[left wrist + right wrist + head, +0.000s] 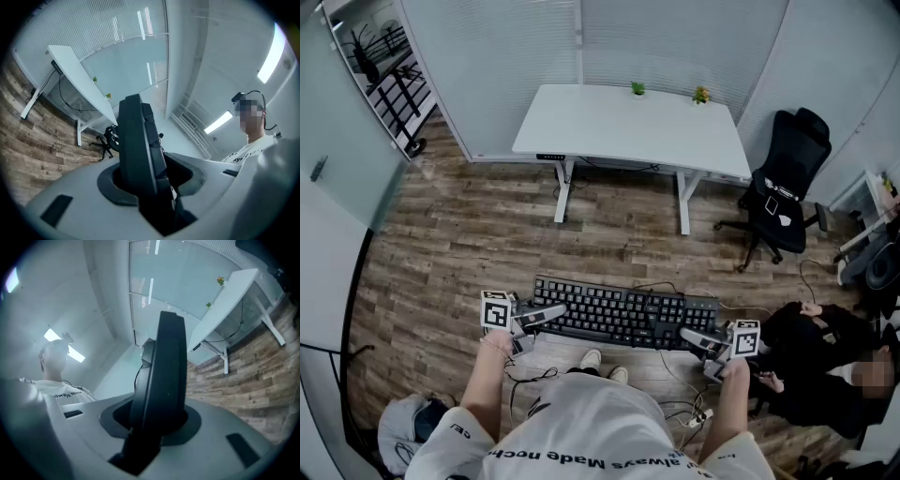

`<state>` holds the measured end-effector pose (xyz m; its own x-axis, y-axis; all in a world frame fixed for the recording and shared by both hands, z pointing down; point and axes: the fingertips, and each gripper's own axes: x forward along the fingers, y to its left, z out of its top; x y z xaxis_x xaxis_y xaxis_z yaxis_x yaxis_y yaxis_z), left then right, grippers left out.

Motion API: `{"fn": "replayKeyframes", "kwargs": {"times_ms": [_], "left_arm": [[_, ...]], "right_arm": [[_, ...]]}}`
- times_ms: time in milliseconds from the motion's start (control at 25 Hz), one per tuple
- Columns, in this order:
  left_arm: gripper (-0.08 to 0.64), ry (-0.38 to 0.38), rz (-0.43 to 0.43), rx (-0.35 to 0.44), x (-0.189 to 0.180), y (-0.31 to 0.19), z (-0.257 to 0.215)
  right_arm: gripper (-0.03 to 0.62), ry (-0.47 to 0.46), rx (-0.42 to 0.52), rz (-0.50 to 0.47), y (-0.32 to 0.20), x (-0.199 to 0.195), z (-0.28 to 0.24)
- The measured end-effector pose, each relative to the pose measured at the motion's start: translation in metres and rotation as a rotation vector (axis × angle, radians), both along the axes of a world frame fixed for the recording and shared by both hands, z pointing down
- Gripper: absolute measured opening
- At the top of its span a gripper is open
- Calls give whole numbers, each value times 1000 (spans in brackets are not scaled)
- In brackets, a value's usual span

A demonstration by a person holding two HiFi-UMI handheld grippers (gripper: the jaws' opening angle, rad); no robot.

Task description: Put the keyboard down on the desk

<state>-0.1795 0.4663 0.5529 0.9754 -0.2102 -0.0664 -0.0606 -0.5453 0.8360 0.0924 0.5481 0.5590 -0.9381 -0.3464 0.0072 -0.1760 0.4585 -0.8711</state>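
Both jaws clamp the keyboard (623,312) by its ends; stiff, long and light, so end grips suit it.

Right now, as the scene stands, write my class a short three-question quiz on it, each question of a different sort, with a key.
1. True or false: the keyboard lies on the white desk.
2. Of the left gripper and right gripper, which grips the keyboard? A) left only B) right only C) both, one at each end.
3. Fill in: ___ small plants stand on the desk.
Key: 1 false, it is held above the floor; 2 C; 3 two.
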Motion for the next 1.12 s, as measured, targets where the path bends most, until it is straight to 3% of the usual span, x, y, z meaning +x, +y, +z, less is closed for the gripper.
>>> {"fn": "replayKeyframes", "kwargs": {"times_ms": [480, 680, 1040, 1120], "left_arm": [[179, 16, 2, -14, -36, -25, 12], [179, 15, 12, -6, -39, -38, 12], [179, 16, 31, -18, -34, -77, 18], [179, 15, 33, -20, -28, -88, 20]], "right_arm": [[133, 50, 30, -3, -27, -34, 9], [133, 31, -7, 21, -37, -35, 14], [134, 57, 34, 28, -73, -33, 14], [135, 44, 6, 42, -83, -28, 17]]}}
